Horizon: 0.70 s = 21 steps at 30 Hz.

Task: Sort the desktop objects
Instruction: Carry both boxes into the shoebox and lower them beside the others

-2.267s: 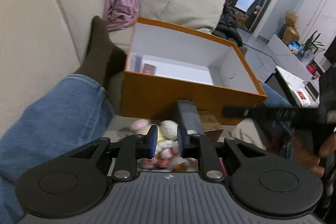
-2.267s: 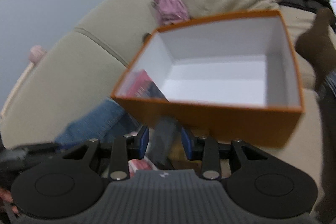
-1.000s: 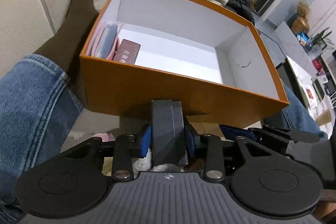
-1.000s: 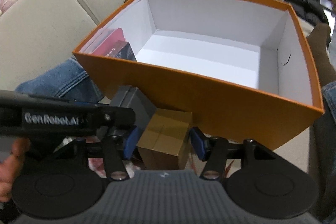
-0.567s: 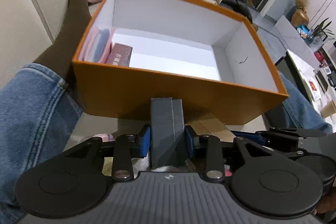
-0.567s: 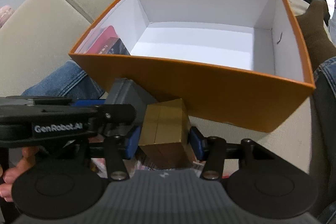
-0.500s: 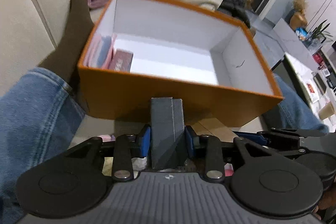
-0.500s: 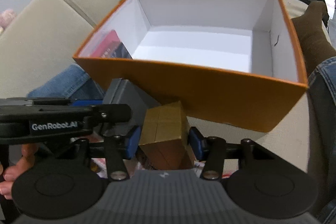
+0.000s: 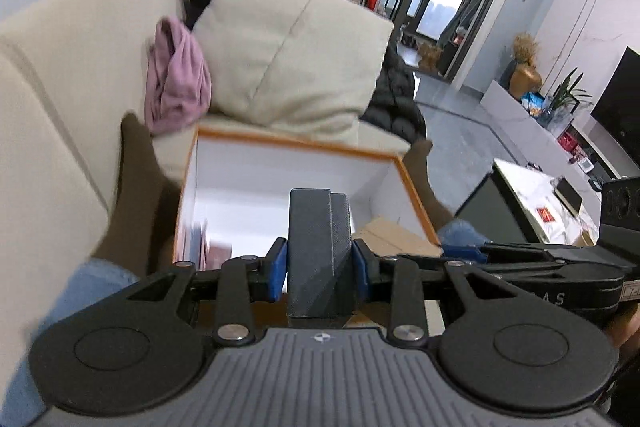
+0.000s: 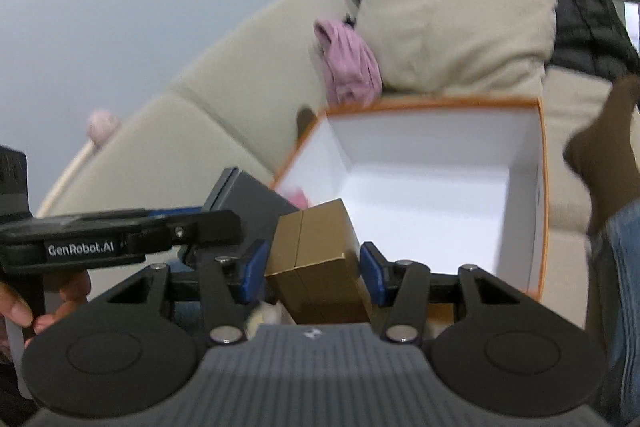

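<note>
grey box (image 9: 318,251) in left claw (image 9: 319,269)

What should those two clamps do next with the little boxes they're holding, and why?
Probably carry both forward over the orange box and let go. The left gripper is clamped on a dark grey box, the right gripper on a gold box, both at the near rim, with white floor free inside.

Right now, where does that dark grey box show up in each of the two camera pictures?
Left wrist: dark grey box at lower centre, clamped in the left gripper.
Right wrist: left of centre, beside the gold box.
Shared landmark: the orange box behind it.
</note>
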Motion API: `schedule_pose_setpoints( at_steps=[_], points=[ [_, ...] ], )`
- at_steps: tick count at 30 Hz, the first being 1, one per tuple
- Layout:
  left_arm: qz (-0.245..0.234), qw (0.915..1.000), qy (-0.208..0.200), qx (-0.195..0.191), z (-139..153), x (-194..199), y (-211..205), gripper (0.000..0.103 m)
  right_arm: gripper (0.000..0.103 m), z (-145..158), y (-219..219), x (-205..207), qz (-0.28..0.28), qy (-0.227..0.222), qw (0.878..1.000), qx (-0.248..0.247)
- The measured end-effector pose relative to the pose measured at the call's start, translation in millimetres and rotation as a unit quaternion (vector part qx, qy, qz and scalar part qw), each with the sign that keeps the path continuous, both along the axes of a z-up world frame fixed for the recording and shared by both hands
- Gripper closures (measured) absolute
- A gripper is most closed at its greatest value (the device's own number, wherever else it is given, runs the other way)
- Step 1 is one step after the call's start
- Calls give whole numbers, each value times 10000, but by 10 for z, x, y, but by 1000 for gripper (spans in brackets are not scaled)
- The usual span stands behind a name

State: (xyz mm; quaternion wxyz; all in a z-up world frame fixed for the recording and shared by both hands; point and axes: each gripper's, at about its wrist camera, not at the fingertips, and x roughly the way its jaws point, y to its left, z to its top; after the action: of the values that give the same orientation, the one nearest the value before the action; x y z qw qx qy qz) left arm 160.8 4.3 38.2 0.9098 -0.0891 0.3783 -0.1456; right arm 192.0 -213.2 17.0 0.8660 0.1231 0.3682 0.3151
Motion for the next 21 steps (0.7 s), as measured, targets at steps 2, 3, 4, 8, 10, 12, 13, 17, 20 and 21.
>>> schedule_pose_setpoints(
  at_steps=[2,3,4,8,10,12,13,17,20,21],
  points=[
    [62,10000,-51,5,24,168,-12,65,51,22,38,153,-136,-99,9999,33],
    [118,9999,-45,18,2,262,-17,65,51,6,54,232,-199,-79,9998,45],
    [158,9998,-25,82,-28,347,-30,65,51,-26,62,321,-262,-35,9996,42],
    [159,9986,308,396,-305,698,-123,65,51,-296,105,673,-530,280,9981,-163],
    [89,9974,550,453,-484,833,-136,65,51,-445,116,766,-589,464,9969,-250],
    [71,9958,711,568,-641,920,-156,65,51,-614,139,864,-614,700,9953,-251],
    [52,9948,781,659,-718,952,-176,65,51,-679,156,895,-620,795,9946,-248],
    [-91,9908,1069,830,-918,999,-224,65,51,-885,186,972,-706,1110,9908,-323],
    [-121,9871,1244,1004,-990,992,-238,65,51,-1000,229,1013,-762,1277,9881,-402],
    [-129,9856,1306,1069,-1006,995,-245,64,51,-1042,249,1029,-758,1324,9873,-439]
  ],
)
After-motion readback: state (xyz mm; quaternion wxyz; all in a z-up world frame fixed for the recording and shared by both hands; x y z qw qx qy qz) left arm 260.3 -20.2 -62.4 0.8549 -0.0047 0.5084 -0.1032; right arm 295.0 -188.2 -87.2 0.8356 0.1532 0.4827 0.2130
